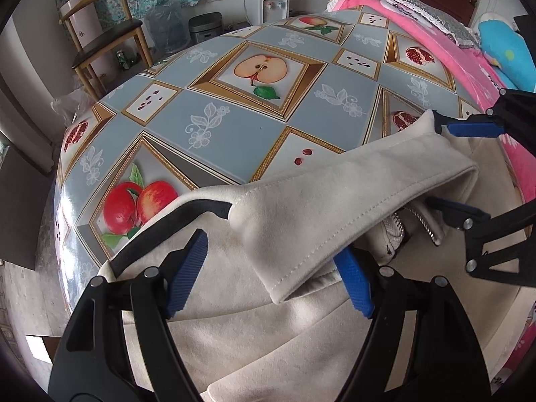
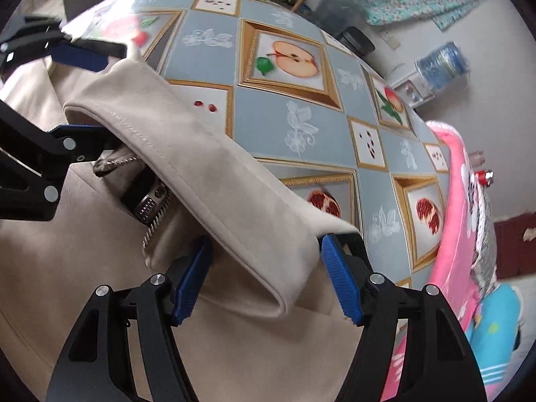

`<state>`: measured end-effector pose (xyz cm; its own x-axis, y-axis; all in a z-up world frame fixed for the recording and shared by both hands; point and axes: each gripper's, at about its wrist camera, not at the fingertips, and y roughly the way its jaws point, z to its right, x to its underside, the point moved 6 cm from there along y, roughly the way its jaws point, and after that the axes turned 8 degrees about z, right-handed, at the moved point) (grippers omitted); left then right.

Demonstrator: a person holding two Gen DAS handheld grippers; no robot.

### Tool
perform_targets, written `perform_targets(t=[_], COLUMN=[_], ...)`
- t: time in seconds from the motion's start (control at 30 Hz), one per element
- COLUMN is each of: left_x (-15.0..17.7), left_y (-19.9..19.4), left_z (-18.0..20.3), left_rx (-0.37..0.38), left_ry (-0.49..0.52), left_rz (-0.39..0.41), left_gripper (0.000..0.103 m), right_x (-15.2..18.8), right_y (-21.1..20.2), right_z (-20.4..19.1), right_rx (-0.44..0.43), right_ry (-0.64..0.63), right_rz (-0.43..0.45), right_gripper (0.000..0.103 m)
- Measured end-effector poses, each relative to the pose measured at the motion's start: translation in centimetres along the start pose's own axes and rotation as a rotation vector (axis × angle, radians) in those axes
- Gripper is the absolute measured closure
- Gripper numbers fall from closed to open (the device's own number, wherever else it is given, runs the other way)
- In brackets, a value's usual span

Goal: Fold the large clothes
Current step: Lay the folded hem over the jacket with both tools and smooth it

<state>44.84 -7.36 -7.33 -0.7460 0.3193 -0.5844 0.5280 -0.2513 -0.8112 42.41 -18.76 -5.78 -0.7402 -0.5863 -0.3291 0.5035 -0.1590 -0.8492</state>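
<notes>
- While the cream suede zip-front jacket (image 1: 254, 328) lies unfolded on the fruit-print table (image 1: 234, 127), its stitched collar (image 1: 335, 201) is raised.
- Left gripper (image 1: 268, 274), right gripper (image 2: 268, 278): jaws wide, straddling collar ends; grip unclear.
- Folding barely begun.

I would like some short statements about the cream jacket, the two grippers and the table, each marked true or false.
1. The cream jacket lies on a table with a fruit-pattern tablecloth. True.
2. The left gripper is fully shut. False: its blue pads stand apart, one on each side of the jacket collar.
3. The jacket has a metal zipper. True.
4. The tablecloth is plain white. False: it shows apples and pomegranates on grey-blue squares.
5. The right gripper has the collar between its pads. True.
6. A pink blanket lies under the jacket's collar. False: it lies beside the jacket, along the table's edge.
</notes>
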Motion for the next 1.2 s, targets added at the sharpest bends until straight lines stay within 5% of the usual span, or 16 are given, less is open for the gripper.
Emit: perform_targets(t=[0.17, 0.27, 0.37, 0.47, 0.53, 0.83, 1.1, 1.2], left_x=[-0.2, -0.3, -0.4, -0.6, -0.8, -1.1, 0.0, 0.7], left_y=[-0.4, -0.5, -0.5, -0.5, -0.5, 0.2, -0.3, -0.2], left_z=[0.1, 0.1, 0.2, 0.1, -0.1, -0.4, 0.0, 0.2], left_rx=[0.002, 0.004, -0.002, -0.012, -0.021, -0.024, 0.036, 0.037], left_ry=[0.001, 0.001, 0.004, -0.007, -0.024, -0.075, -0.064, -0.042], left_rz=[0.013, 0.017, 0.014, 0.013, 0.014, 0.002, -0.012, -0.024], left_gripper=[0.031, 0.031, 0.031, 0.031, 0.031, 0.032, 0.033, 0.033], right_x=[0.6, 0.7, 1.2, 1.7, 1.9, 0.5, 2.0, 1.9], right_y=[-2.5, -6.0, -7.9, -6.5, -4.8, 0.7, 1.5, 0.5], right_z=[2.3, 3.9, 4.0, 2.4, 1.3, 1.6, 0.3, 0.9], right_rx=[-0.037, -0.163, -0.334, -0.472, -0.471, -0.419, -0.508, -0.507], right_ry=[0.151, 0.325, 0.470, 0.545, 0.564, 0.712, 0.652, 0.649], right_rz=[0.094, 0.236, 0.316, 0.264, 0.211, 0.136, 0.031, 0.071], right_gripper=[0.037, 0.037, 0.058, 0.084, 0.093, 0.096, 0.096, 0.096])
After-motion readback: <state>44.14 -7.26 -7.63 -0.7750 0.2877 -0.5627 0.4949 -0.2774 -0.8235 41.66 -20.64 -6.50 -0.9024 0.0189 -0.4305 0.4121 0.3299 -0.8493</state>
